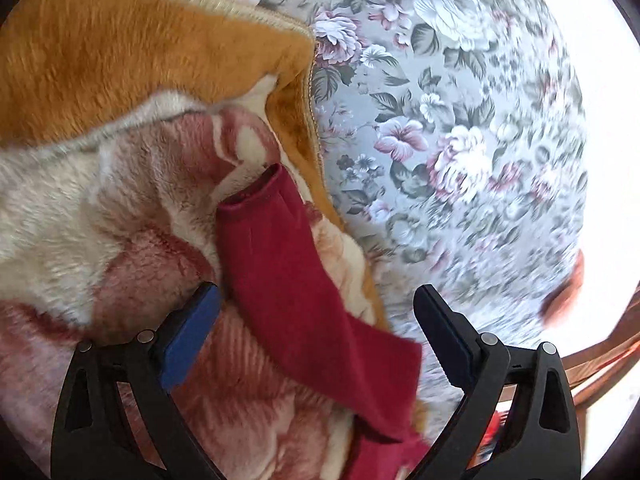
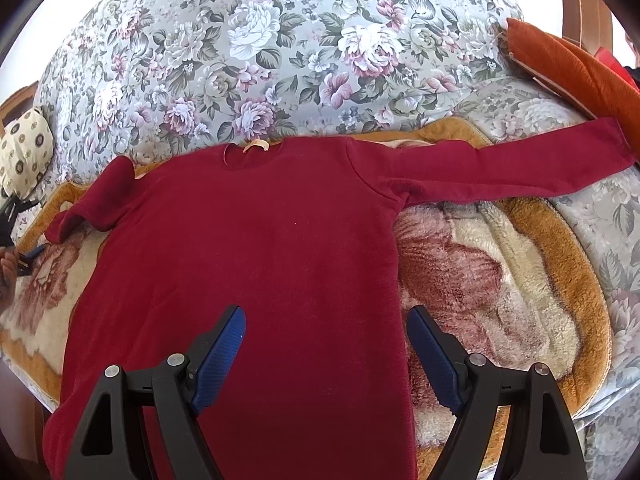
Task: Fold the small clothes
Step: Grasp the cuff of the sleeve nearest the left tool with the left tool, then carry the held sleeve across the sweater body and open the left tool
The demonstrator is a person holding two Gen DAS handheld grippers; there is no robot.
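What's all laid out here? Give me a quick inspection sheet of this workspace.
Surface: plush blanket with orange border, spread over a floral cover.
Job's things: red long-sleeved top lying flat, one sleeve stretched out, the other sleeve bent.
Clutter: spotted cushion; orange cushion.
Grippers: left gripper open, over the sleeve cuff; right gripper open, above the top's body.
Cables: nothing seen.
Surroundings: wooden frame at the edge.
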